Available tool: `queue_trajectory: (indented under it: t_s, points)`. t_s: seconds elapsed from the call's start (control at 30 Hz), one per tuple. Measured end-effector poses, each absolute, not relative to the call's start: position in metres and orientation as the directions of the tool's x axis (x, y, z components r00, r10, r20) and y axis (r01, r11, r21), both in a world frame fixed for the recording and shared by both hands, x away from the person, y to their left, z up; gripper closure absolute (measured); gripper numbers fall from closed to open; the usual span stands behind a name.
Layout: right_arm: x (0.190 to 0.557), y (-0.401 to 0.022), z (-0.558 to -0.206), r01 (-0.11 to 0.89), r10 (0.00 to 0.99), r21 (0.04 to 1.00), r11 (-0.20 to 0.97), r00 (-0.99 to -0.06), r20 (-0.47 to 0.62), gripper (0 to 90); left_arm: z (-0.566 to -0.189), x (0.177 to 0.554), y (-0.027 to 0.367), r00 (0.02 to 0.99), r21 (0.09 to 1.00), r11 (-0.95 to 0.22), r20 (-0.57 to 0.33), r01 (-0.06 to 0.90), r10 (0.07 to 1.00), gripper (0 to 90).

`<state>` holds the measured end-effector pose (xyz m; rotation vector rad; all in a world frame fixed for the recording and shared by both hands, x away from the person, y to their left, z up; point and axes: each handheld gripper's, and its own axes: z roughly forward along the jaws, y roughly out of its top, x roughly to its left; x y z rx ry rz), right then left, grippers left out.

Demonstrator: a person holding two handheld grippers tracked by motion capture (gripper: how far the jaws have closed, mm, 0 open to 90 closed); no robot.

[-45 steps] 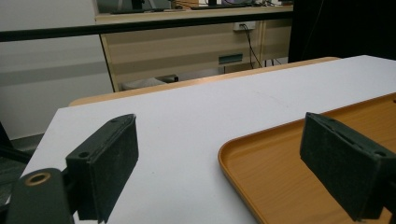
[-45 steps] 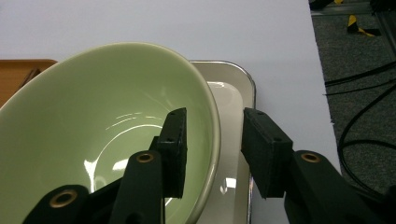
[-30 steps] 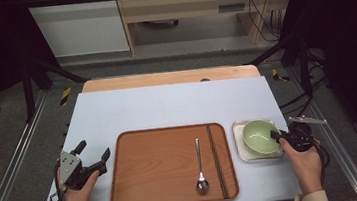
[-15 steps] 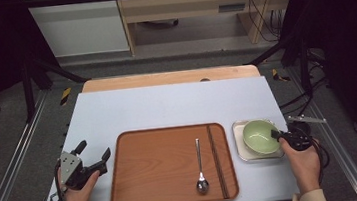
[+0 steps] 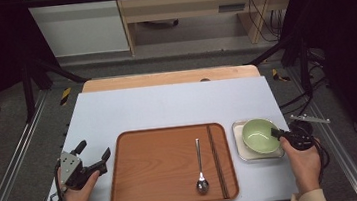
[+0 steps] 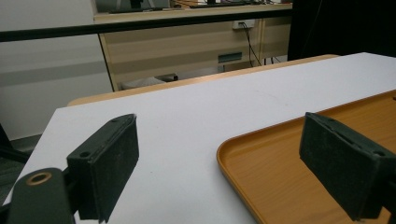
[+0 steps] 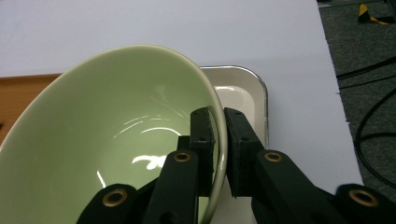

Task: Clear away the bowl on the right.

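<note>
A pale green bowl [image 5: 259, 135] [image 7: 116, 140] sits in a small white metal-rimmed dish [image 5: 242, 151] [image 7: 243, 91] right of the wooden tray [image 5: 165, 182]. My right gripper [image 5: 274, 132] [image 7: 218, 135] is shut on the bowl's right rim, one pad inside and one outside. Its jaws have just closed there. On the tray lie a metal spoon [image 5: 199, 166] and dark chopsticks [image 5: 216, 159]. My left gripper [image 5: 94, 149] [image 6: 224, 158] rests open on the table just left of the tray [image 6: 280, 177], with nothing between its pads.
The white tabletop [image 5: 167, 106] stretches bare behind the tray to a wooden strip at the far edge. Metal rails run along both sides of the table, and cables lie on the floor at the right.
</note>
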<state>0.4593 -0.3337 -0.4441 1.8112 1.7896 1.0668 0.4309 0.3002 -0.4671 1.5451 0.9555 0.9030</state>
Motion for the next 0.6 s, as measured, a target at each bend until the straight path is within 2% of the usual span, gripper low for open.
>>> queue_trajectory:
  t_s: [0.3,0.6]
  points:
    - [0.457,-0.330,-0.437,0.643,0.958,0.754,-0.135,-0.110,0.266,83.6,-0.467,0.431,0.301,0.394,0.986,-0.121,0.066,0.117,0.917,11.5]
    - [0.453,-0.303,-0.420,0.605,0.943,0.790,-0.099,-0.198,0.269,83.6,-0.467,0.431,0.301,0.394,0.986,-0.120,0.066,0.114,0.917,11.4]
